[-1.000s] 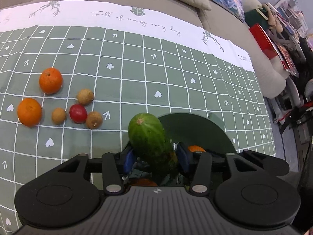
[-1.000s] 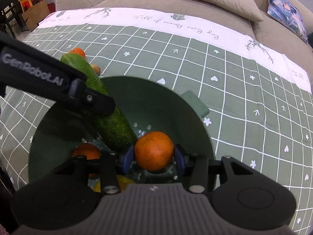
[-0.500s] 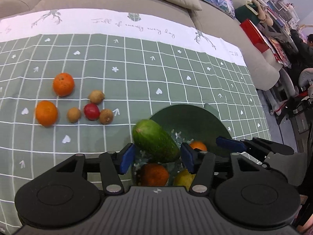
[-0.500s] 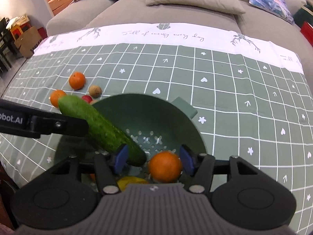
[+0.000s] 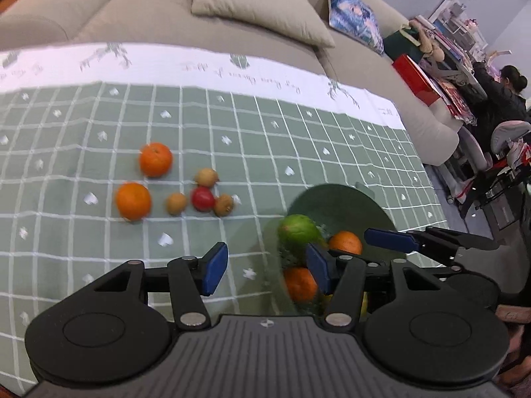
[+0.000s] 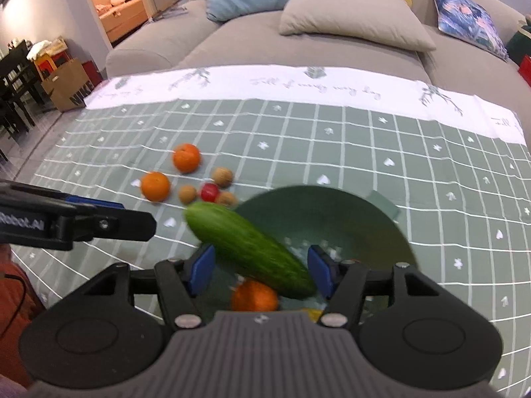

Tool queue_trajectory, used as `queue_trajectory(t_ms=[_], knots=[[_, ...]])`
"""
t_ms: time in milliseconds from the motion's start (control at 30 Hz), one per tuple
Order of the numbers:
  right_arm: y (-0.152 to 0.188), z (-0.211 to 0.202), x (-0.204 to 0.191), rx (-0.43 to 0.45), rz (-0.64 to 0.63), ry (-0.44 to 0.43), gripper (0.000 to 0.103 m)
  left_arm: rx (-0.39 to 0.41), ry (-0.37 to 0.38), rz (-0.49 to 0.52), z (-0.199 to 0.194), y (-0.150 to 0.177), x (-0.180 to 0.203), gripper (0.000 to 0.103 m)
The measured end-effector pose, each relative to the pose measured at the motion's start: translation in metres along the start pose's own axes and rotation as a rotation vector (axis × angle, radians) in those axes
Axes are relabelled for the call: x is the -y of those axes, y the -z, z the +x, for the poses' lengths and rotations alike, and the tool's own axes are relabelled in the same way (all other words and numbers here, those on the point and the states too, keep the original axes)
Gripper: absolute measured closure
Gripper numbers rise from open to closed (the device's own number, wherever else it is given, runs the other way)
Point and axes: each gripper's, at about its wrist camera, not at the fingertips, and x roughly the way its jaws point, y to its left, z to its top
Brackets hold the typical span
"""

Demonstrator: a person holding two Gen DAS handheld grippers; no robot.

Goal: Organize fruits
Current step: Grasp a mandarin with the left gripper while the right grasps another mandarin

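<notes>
The left tongs (image 5: 267,267) stand apart with nothing between their blue pads, only green checked tablecloth (image 5: 99,126) showing in the gap. The right tongs (image 6: 260,267) are opening; the cucumber (image 6: 249,248) shows between their pads, lying below them and touched by neither.

That cucumber leans slantwise across the left rim of the dark green colander (image 6: 358,212), its upper end jutting out over the cloth and its lower end down inside. Beneath its lower end lies a mandarin (image 6: 255,296) in the colander, and a sliver of something yellow (image 6: 313,313) shows beside it. From the left wrist view the colander (image 5: 341,199) holds 2 mandarins, 1 near the far side (image 5: 345,242) and 1 nearer (image 5: 300,283), with the cucumber's end (image 5: 298,230) above them.

Out on the cloth, left of the colander, sit 2 more mandarins (image 5: 155,159) (image 5: 133,200), well clear of the rim. Just right of them is a tight cluster: 3 small brown fruits (image 5: 176,203) (image 5: 206,176) (image 5: 224,204) round a small red fruit (image 5: 203,198).

The cloth covers a counter in front of a beige sofa (image 6: 298,46) with cushions.
</notes>
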Motion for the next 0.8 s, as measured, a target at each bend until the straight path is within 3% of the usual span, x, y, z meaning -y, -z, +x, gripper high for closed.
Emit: queue_trajectory(t_ms=[333,433,533,800], knots=[[-0.018,0.004,-0.051,0.092,-0.090,-0.047,0.044,0.130,-0.125,0.053,-0.022,0.000,-0.039,0.039],[-0.030,0.015,-0.061,0.086,-0.119,-0.060,0.045,0.136,-0.150,0.032,-0.021,-0.003,-0.056,0.039],[-0.040,0.029,-0.069,0.067,-0.139,-0.066,0.053,0.128,-0.168,0.012,-0.012,-0.007,-0.069,0.039],[-0.069,0.069,-0.072,-0.001,-0.154,-0.070,0.056,0.092,-0.217,0.075,0.020,-0.016,-0.083,0.039]])
